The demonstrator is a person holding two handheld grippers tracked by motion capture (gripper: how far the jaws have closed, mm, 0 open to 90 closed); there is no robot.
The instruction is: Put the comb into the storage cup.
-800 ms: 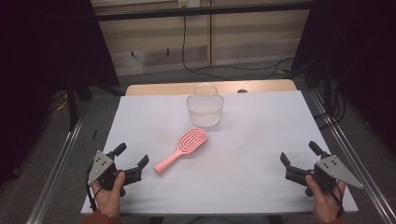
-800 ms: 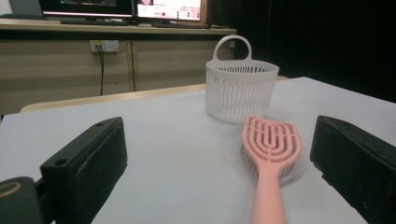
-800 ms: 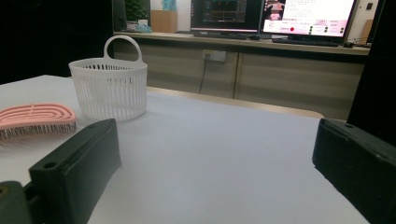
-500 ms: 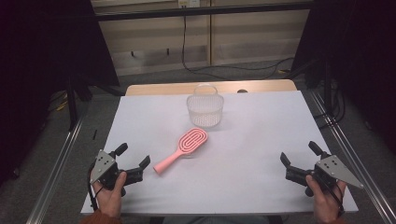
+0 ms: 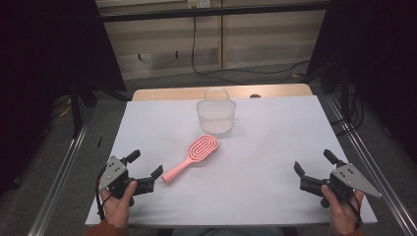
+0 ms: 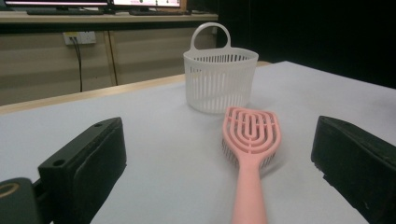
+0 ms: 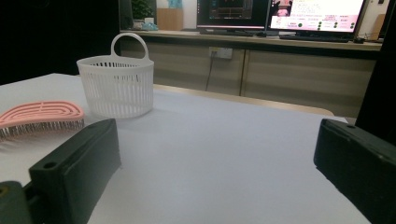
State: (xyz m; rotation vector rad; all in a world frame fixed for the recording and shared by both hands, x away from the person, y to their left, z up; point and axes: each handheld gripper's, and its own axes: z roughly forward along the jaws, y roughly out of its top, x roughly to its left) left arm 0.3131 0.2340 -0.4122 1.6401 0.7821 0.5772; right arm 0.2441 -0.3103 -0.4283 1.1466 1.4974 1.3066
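Pink hairbrush [image 5: 193,157], one-piece plastic with a vented oval head of concentric loops and a straight handle. It lies flat on the white surface [image 5: 265,147], bristles down, set diagonally: head toward the far side, handle end toward the near left. In the left gripper view the brush [image 6: 251,154] points head-first at a white slotted basket [image 5: 216,115], which stands upright just beyond it, apart from the head.
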